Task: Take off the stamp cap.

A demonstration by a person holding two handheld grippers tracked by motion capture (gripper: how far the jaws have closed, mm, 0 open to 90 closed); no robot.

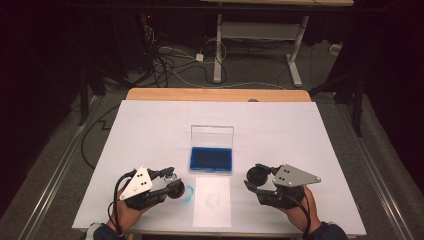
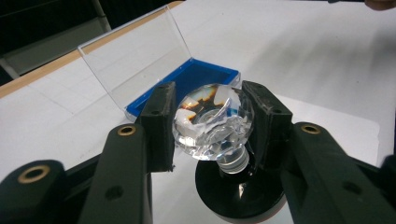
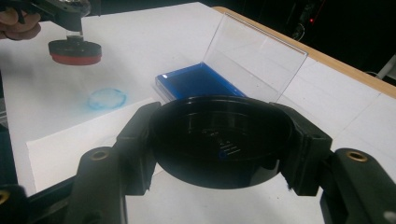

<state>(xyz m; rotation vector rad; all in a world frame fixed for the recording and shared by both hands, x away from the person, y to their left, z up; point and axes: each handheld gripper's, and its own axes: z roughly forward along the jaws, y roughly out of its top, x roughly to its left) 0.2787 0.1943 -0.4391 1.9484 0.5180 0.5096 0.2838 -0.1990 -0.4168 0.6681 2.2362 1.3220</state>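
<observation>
The jaws of the left gripper are clamped on the faceted crystal knob of a round stamp, one pad on each side of it. Below the knob, the stamp's black base hangs over the white worktop; in the right gripper view its underside shows red. The jaws of the right gripper are closed around a round black cap, gripped at its rim with the hollow side facing the camera. In the high view the left gripper sits at the near left of the worktop and the right gripper at the near right. Between them lies a white sheet of paper, with a blue ring-shaped stamp mark on the worktop just beside its left edge. Behind the sheet stands an open blue ink pad case, its clear lid raised upright.
</observation>
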